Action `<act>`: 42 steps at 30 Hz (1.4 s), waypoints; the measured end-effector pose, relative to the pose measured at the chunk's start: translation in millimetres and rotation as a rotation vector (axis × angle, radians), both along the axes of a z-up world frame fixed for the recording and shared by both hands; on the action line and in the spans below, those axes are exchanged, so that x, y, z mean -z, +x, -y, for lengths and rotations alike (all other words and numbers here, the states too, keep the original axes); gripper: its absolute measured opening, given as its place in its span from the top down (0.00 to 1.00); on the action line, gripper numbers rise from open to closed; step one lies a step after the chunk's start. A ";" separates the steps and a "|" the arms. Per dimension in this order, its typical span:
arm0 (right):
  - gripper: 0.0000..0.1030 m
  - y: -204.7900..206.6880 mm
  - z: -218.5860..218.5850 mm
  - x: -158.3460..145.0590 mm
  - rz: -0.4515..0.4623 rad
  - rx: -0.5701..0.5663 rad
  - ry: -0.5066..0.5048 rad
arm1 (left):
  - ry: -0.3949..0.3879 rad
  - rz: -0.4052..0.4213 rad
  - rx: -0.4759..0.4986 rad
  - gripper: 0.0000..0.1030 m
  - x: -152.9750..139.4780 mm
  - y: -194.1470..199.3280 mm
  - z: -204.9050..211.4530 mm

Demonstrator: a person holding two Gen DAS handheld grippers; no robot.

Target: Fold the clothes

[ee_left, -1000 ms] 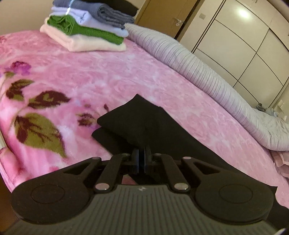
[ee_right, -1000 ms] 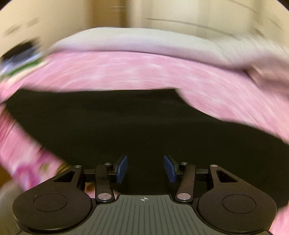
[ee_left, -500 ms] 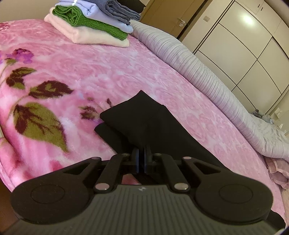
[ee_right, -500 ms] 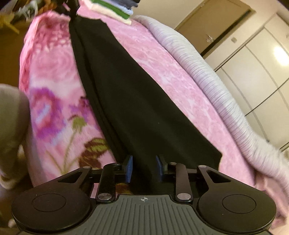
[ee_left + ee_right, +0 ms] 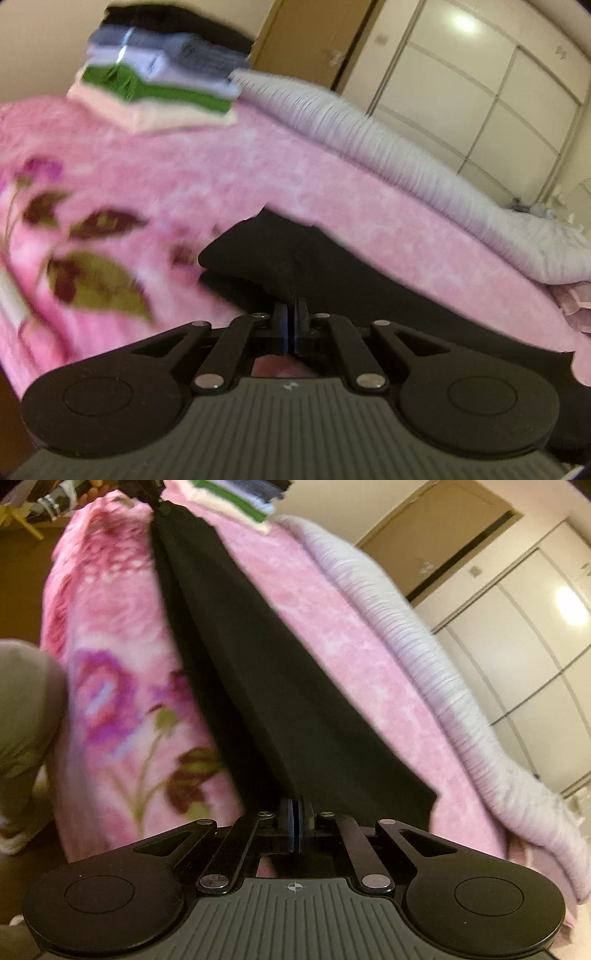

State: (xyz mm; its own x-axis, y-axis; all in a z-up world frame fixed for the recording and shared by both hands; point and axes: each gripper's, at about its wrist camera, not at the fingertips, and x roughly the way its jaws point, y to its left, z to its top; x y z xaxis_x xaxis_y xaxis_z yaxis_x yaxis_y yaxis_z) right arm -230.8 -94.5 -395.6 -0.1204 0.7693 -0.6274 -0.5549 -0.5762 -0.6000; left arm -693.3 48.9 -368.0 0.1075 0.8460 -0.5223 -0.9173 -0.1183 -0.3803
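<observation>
A long black garment [image 5: 266, 686] lies stretched along the pink flowered blanket [image 5: 110, 635] near the bed's edge. My right gripper [image 5: 296, 805] is shut on its near end, the cloth rising from between the pads. In the left wrist view my left gripper [image 5: 290, 309] is shut on the other end of the black garment [image 5: 280, 254], where the cloth bunches into a folded hump just ahead of the fingertips. The left gripper [image 5: 147, 494] shows at the far top of the right wrist view, holding the garment's far end.
A stack of folded clothes [image 5: 155, 88] sits at the far end of the bed. A striped grey duvet [image 5: 388, 147] runs along the far side. A wooden door [image 5: 314, 40] and white wardrobe [image 5: 480, 96] stand behind. A person's leg [image 5: 26, 709] is at the left.
My right gripper rolled, dropped to the garment's near end and closed on it. The left gripper stayed shut on its end, with the view tilting slightly.
</observation>
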 end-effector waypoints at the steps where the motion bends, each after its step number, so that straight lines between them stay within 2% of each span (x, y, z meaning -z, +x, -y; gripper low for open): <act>1: 1.00 -3.8 2.4 4.5 0.017 -0.010 -0.001 | 0.021 0.004 -0.006 0.98 -2.2 0.1 4.3; 3: 1.00 -5.1 6.2 3.7 0.014 -0.011 0.018 | 0.066 0.008 -0.015 0.98 -7.2 0.5 13.0; 5: 1.00 -2.6 7.7 -2.5 -0.016 0.006 0.023 | 0.103 -0.027 -0.001 0.98 -13.4 4.1 19.3; 7: 1.00 -2.3 6.9 -0.1 -0.012 0.011 0.008 | 0.048 -0.054 0.012 0.98 -4.6 6.5 12.3; 9: 0.99 -5.2 2.6 11.7 0.001 0.018 -0.022 | -0.020 -0.014 0.008 0.96 10.6 3.8 2.9; 12: 0.99 -10.6 2.6 16.5 0.028 0.034 -0.012 | 0.000 0.074 -0.026 0.95 9.0 -4.1 6.0; 15: 0.96 -10.3 2.4 14.7 0.008 0.060 -0.013 | -0.003 0.149 -0.060 0.89 8.1 -14.3 8.2; 16: 0.95 -9.7 2.2 14.2 0.003 0.065 -0.013 | -0.007 0.173 -0.081 0.83 8.4 -18.8 8.4; 20: 0.94 -7.6 2.3 13.4 -0.025 0.097 -0.013 | -0.012 0.287 -0.138 0.83 13.4 -36.7 4.2; 22: 0.94 -8.2 1.5 13.6 -0.049 0.125 -0.016 | -0.024 0.270 -0.128 0.91 12.9 -36.0 0.5; 24: 0.94 -8.2 0.7 11.6 -0.077 0.155 -0.021 | -0.031 0.173 -0.103 0.91 8.9 -28.6 -3.8; 26: 0.93 -7.2 1.7 8.5 -0.093 0.176 -0.029 | -0.044 0.066 -0.088 0.85 4.0 -20.5 -5.5; 29: 0.85 1.6 9.0 0.7 -0.113 0.258 -0.024 | -0.061 0.009 -0.147 0.76 -3.6 -14.1 0.3; 31: 0.71 18.5 16.0 -8.2 -0.189 0.359 -0.026 | -0.063 -0.044 -0.192 0.77 -13.0 -5.4 7.0; 33: 0.66 46.0 24.9 -17.6 -0.304 0.491 -0.034 | -0.065 -0.150 -0.236 0.80 -24.0 10.3 15.3; 35: 0.64 78.4 35.1 -26.5 -0.416 0.646 -0.029 | -0.055 -0.241 -0.262 0.80 -32.6 25.7 23.5; 37: 0.63 117.4 46.0 -33.5 -0.543 0.808 -0.015 | -0.036 -0.282 -0.260 0.80 -40.9 41.8 31.0; 39: 0.63 165.2 58.1 -37.8 -0.732 0.977 -0.015 | -0.023 -0.257 -0.176 0.80 -46.1 62.6 35.6; 42: 0.62 234.3 76.1 -37.8 -1.078 1.167 -0.020 | -0.019 -0.215 0.012 0.80 -48.6 109.0 38.6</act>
